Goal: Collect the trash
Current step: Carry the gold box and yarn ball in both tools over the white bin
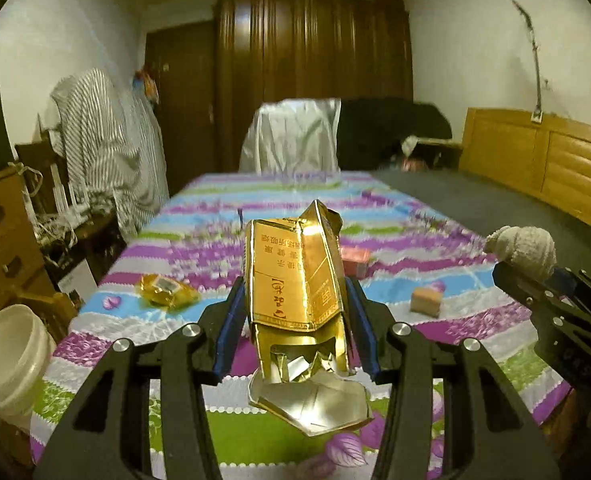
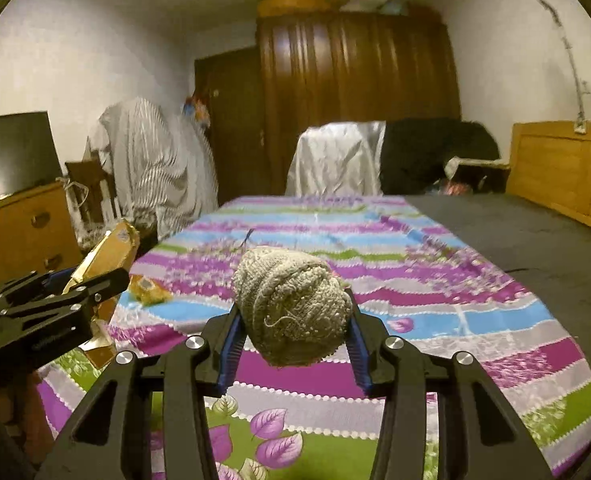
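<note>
Gold carton [image 1: 295, 276] clamped, left hand-held gripper [image 1: 295, 304]; bucket [image 1: 11, 356] beside bed edge.

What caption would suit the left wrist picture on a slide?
Left gripper shut on a torn gold carton above the striped bedspread, white bucket at left.

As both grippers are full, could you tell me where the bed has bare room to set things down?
Free: the plain dark grey blanket beside the wooden bed frame, and the striped floral sheet's far end. Crowded: mid-sheet around the yellow crinkled wrapper, pink box and tan block.
</note>
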Tool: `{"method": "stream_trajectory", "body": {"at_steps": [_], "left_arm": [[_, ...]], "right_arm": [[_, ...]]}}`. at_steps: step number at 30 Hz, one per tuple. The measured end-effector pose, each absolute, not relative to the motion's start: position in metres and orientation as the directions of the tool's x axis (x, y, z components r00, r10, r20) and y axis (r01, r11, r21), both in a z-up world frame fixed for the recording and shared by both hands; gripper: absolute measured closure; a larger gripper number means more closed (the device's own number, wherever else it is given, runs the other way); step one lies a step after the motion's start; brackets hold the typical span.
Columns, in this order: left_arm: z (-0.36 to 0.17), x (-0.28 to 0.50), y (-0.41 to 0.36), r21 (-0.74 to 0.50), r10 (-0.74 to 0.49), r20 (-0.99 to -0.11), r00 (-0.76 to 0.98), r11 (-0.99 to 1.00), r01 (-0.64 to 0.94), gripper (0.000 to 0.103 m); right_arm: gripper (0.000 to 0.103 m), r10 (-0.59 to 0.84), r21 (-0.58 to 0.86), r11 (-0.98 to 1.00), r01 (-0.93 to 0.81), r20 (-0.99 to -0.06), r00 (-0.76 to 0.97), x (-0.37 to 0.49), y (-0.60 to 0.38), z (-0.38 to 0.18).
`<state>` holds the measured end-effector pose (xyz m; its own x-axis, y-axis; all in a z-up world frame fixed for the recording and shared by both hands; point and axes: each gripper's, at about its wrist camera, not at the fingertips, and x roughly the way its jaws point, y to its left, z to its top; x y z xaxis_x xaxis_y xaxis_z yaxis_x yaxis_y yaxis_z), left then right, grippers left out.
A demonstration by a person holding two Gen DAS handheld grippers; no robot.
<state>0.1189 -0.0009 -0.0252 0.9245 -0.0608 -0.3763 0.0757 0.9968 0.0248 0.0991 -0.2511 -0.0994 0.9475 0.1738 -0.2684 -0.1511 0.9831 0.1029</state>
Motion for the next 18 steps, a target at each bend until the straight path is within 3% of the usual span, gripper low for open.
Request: {"method": "stream_trajectory", "body": {"at_steps": [7,18], "left_arm": [[-0.012,0.087,-0.005,0.020,-0.074,-0.296,0.952,0.996,0.083,0.056],[-0.003,0.065,-0.006,0.024,-0.072,-0.246,0.967,0.996,0.081,0.056]], "right_arm": [[0.057,0.128,0.062,0.991,-0.119,-0.189,0.973,0.044,-0.249,-0.083],[0.056,0.109,0.062,0.993,-0.101,-0.152,0.982,0.016,-0.253,-0.066]]}}
